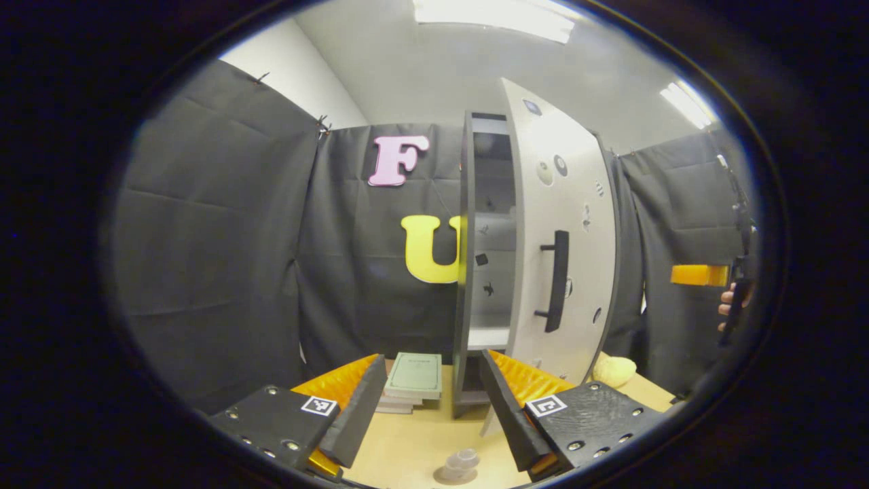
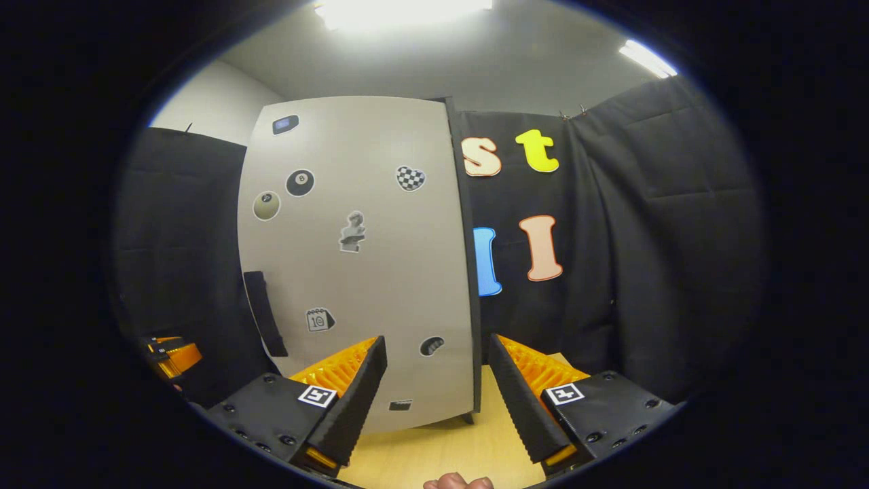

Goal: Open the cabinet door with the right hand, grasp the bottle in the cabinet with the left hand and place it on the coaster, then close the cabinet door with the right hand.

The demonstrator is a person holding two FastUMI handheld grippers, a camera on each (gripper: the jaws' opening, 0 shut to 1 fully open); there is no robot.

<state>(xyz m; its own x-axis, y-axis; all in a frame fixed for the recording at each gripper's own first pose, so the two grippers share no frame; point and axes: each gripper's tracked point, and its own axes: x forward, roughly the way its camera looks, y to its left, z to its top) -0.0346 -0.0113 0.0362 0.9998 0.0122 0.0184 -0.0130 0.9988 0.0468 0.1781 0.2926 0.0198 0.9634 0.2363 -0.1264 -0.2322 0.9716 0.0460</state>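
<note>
Left claw: fingers spread wide, nothing between them, hovering low over the pale wooden worktop. It faces the cabinet, which stands at the back of the worktop against the black booth wall.

Cabinet door: swung open, pale grey, stickers on its face, black bar handle upright near its free edge. Through the gap the interior shows a light shelf at lower height. A bottle inside cannot be made out; the interior is dim and only small dark marks show on the back wall.

On the worktop, just below and between the left claw's fingers, near the lower edge of the left gripper view: a small clear object on a round coaster; too blurred to say more. A stack of books, green cover on top, lies just left of the cabinet base, beyond the left finger. A yellow soft thing sits right of the door.

Right claw: fingers also spread, empty. It faces the outer side of the door from close by, not touching it; the handle lies well off to the left of its fingers. A hand on this tool shows at the far right of the left gripper view.
</note>
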